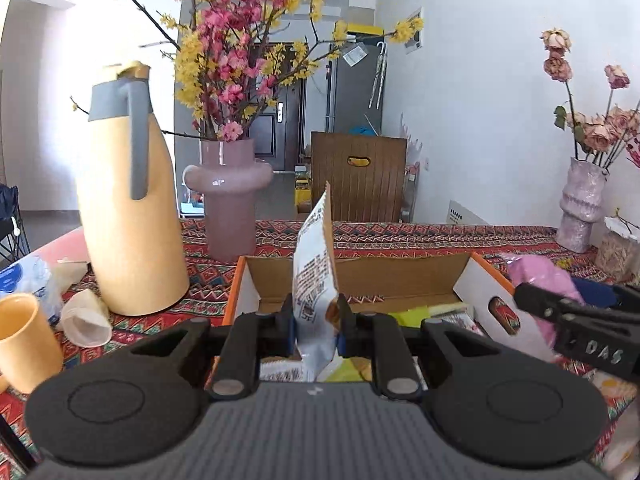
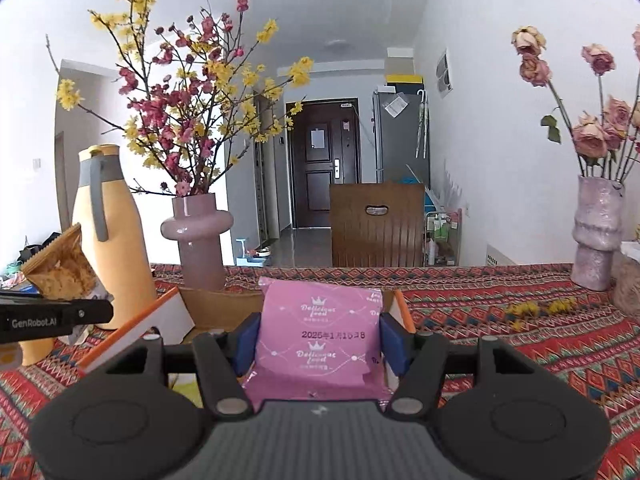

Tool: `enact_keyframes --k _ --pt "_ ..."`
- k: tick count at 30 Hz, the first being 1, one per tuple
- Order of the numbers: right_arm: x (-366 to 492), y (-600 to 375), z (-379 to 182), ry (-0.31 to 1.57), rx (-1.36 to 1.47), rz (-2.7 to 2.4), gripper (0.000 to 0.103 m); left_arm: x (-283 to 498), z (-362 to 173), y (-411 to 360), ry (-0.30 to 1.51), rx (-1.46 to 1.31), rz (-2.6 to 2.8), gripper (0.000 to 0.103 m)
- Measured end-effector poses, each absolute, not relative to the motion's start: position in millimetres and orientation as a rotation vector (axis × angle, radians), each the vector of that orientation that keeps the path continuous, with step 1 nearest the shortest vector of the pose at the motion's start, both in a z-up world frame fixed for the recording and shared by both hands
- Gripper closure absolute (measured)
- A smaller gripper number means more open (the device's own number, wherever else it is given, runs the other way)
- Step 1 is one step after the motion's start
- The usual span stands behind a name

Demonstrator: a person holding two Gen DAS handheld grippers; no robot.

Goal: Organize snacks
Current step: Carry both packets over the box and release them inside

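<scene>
My left gripper is shut on a white and orange snack packet and holds it upright over the open cardboard box with orange edges. Several snack packets lie in the box. My right gripper is shut on a pink snack packet above the box's right side. The right gripper shows in the left wrist view with the pink packet. The left gripper shows in the right wrist view with its packet.
A patterned cloth covers the table. A yellow thermos jug and a pink vase of flowers stand behind the box on the left. A yellow cup and paper cups are at the left. Another vase stands far right.
</scene>
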State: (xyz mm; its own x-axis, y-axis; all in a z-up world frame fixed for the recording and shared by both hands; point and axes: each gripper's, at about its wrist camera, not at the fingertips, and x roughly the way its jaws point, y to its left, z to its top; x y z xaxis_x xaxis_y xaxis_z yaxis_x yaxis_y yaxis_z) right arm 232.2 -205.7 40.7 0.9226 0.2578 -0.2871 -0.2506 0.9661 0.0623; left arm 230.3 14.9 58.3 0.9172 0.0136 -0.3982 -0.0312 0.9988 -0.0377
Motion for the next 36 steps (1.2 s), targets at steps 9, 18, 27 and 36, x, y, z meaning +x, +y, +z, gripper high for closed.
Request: enact_keyframes --k 9,18,27,36 --pt "266 -197 13 0.338 0.069 0.248 0.042 263 27 19 0.457 -0.068 0.03 0.085" --pt "265 -190 5 0.373 0.052 0.261 0.038 256 25 25 0.434 -0.101 0.037 0.073" --pt "256 -205 9 0.326 0.12 0.214 0.0 243 29 27 0.35 -0.124 0.121 0.0" --pt "256 -207 8 0.323 0.127 0.204 0.0 244 27 26 0.354 -0.118 0.14 0.0"
